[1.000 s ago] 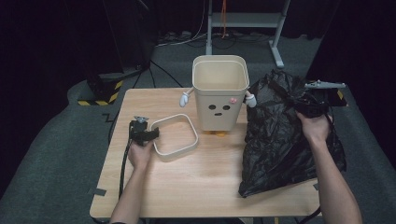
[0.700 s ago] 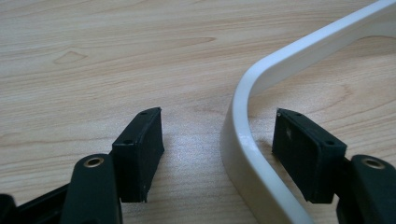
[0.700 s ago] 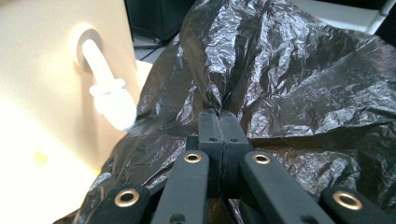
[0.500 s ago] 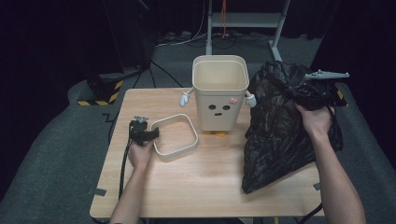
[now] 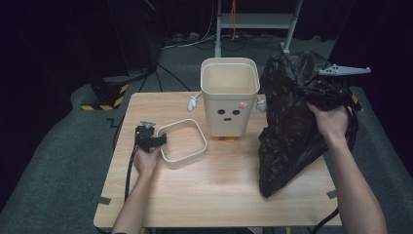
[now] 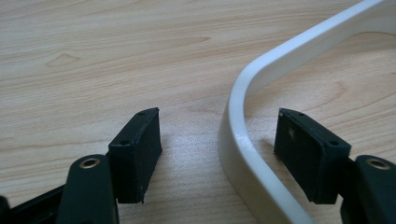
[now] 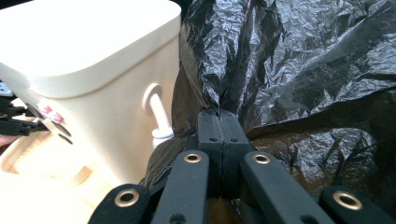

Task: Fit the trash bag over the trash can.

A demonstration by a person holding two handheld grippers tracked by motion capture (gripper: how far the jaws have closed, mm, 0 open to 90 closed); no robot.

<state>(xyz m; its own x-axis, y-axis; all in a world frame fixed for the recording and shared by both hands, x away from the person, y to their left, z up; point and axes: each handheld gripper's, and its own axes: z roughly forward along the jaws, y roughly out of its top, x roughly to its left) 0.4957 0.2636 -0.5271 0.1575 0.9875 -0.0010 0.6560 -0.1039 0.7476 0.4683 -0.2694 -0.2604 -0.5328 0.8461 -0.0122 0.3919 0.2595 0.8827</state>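
High view put the crinkled black plastic bin bag point(image 5: 297, 131) just to the right of the cream square plastic bin with the cartoon face point(image 5: 230, 100), its lower end resting on the light wooden table point(image 5: 214, 190) and its gathered top lifted above the bin's rim. Your right gripper point(image 5: 327, 91) had its jaws clenched tight on a fold of that bag; in the right gripper view the two black pads met with the film pinched between them point(image 7: 219, 114), right beside the bin's side and its small white arm point(image 7: 156, 114). To the left of the bin lay the cream rounded-square plastic ring point(image 5: 181, 142), flat on the table. Your left gripper point(image 5: 151, 141) sat at the ring's left edge. In the left gripper view its jaws stood released and apart, straddling the ring's rim point(image 6: 243, 154), neither pad pressing on it.
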